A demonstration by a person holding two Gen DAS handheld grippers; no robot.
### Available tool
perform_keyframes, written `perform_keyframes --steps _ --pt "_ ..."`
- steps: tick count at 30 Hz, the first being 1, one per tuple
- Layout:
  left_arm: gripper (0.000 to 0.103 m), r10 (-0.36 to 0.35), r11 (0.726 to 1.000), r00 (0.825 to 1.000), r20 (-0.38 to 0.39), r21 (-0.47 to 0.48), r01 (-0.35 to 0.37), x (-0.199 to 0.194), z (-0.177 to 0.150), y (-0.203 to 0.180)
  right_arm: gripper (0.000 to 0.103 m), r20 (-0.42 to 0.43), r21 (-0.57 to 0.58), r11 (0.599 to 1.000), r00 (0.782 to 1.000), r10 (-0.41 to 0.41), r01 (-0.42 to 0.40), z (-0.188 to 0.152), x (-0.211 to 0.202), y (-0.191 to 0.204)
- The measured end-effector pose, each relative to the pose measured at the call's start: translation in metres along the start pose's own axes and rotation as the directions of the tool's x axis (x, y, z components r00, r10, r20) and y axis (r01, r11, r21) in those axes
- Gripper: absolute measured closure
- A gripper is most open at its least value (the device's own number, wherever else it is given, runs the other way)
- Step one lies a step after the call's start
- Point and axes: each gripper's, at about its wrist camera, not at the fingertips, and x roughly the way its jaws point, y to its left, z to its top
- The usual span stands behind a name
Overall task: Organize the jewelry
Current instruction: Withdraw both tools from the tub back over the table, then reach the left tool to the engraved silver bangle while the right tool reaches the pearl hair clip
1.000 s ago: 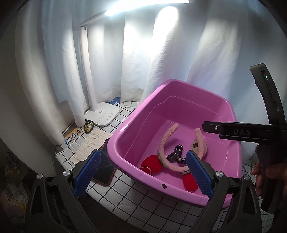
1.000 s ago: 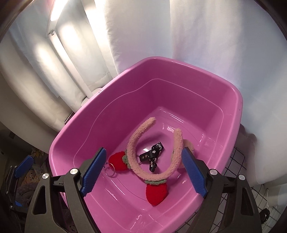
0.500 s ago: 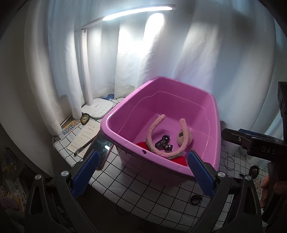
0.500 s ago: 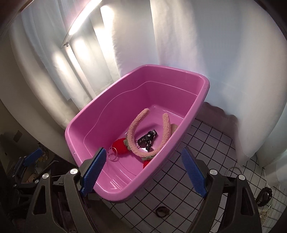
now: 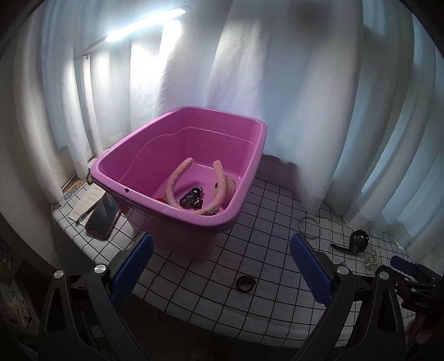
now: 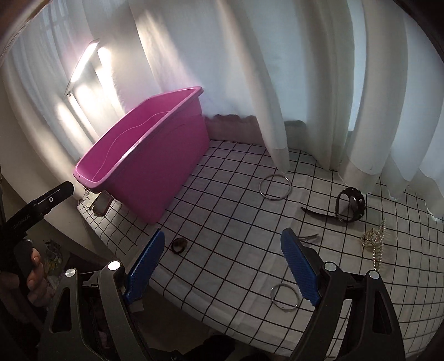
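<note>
A pink tub (image 5: 241, 205) (image 6: 166, 155) stands on the checked tablecloth (image 5: 266, 230). Inside it lie a fuzzy pink headband (image 5: 219, 188) and dark clips (image 5: 193, 195). Loose on the cloth are a metal bangle (image 6: 275, 187) (image 5: 309, 227), a black watch (image 6: 348, 205) (image 5: 358, 241), a gold and pearl hair comb (image 6: 374, 241), a smaller metal ring (image 6: 285, 298), a slim hair clip (image 6: 308, 237) and a small dark ring (image 6: 179, 245) (image 5: 245, 283). My left gripper (image 5: 222, 270) is open and empty, in front of the tub. My right gripper (image 6: 222, 262) is open and empty above the cloth's front edge.
A phone in a red case (image 5: 102, 215), a pen and paper sheets (image 5: 86, 200) lie left of the tub. White curtains (image 6: 305, 83) hang close behind the table. A lit lamp bar (image 5: 144, 26) is at the upper left.
Both grippers have pulled back and away from the tub. The right one has swung right, so the loose jewelry on the cloth has come into view.
</note>
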Motion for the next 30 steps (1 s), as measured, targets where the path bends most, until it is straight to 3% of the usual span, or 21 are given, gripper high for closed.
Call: perform_keyframes --steps 6,13,22,30 --pt "0.006 -0.052 0.998 0.997 -0.051 0.029 0.053 0.011 -0.027 -0.057 0.020 -0.012 0.095 0.990 0.995 -0.102 0.103 -0.043 -0.030 -0.078" --pt "0.006 -0.074 0.995 0.989 -0.131 0.056 0.082 0.028 -0.071 -0.114 0.020 -0.029 0.140 0.978 0.988 -0.149 0.152 -0.080 -0.038 -0.140" --pt "0.006 -0.047 0.997 0.980 -0.191 0.048 0.057 0.051 -0.126 -0.162 0.020 -0.059 0.099 0.986 0.990 -0.127 0.132 -0.094 -0.016 -0.180" --pt "0.006 -0.031 0.997 0.976 -0.215 0.056 0.044 0.073 -0.155 -0.192 0.020 -0.070 0.057 0.992 0.992 -0.105 0.109 -0.097 0.013 -0.198"
